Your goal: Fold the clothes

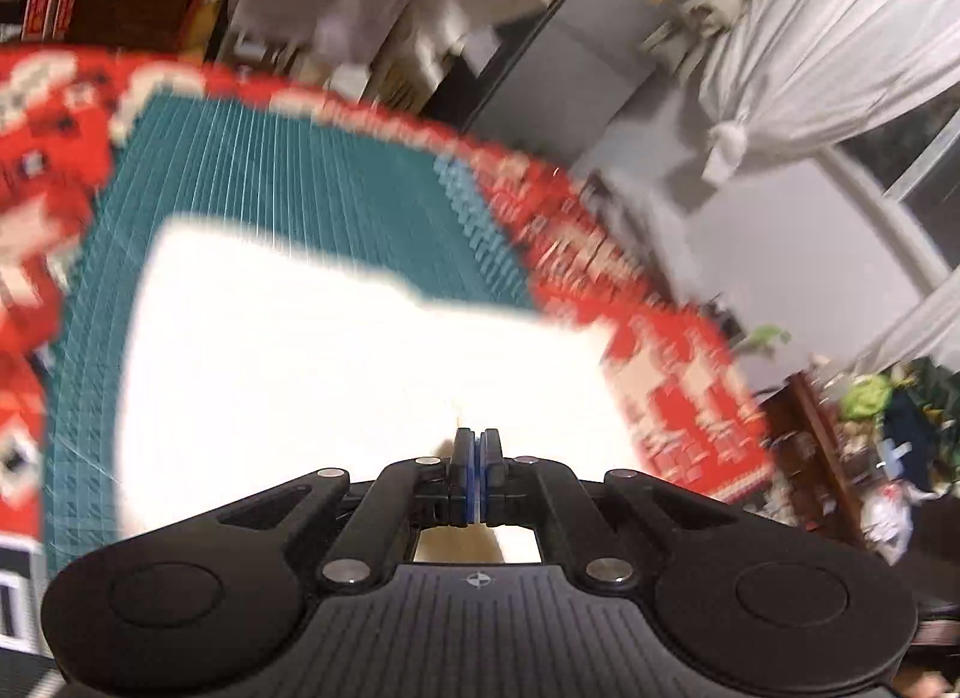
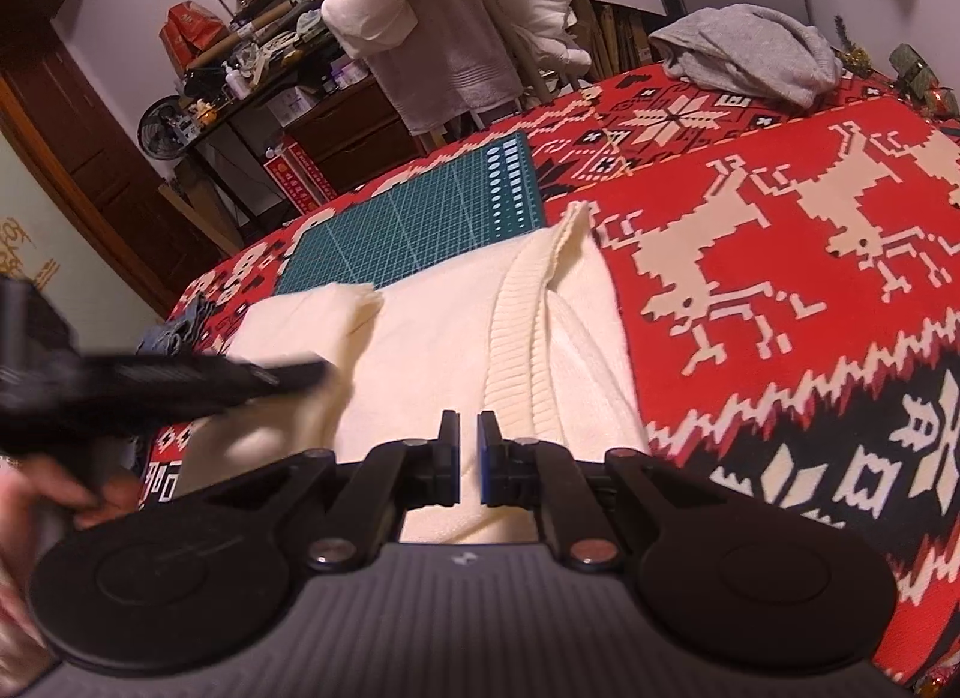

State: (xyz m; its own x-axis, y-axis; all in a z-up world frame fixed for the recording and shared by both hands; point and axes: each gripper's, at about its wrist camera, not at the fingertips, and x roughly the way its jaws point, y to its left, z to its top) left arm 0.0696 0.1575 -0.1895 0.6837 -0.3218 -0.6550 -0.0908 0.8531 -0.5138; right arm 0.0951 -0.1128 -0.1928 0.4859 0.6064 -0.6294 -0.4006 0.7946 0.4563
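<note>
Sweater: cream knit sweater lies flat on red reindeer-pattern blanket, far edge overlapping green cutting mat.
Left gripper: fingers pressed together; cloth between them cannot be told through blur.
Right gripper: fingers slightly parted, over sweater's near edge.
Far right: grey garment.

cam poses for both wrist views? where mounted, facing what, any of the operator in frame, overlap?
Left wrist: on the left gripper, looking along its closed fingers over the cream sweater toward the green cutting mat; heavy motion blur; no body shows.
Right wrist: on the right gripper, jaws slightly apart above the sweater's ribbed hem, facing the shelves; a hand and the left gripper show at left.
Shared: sweater, mat, red patterned blanket.
</note>
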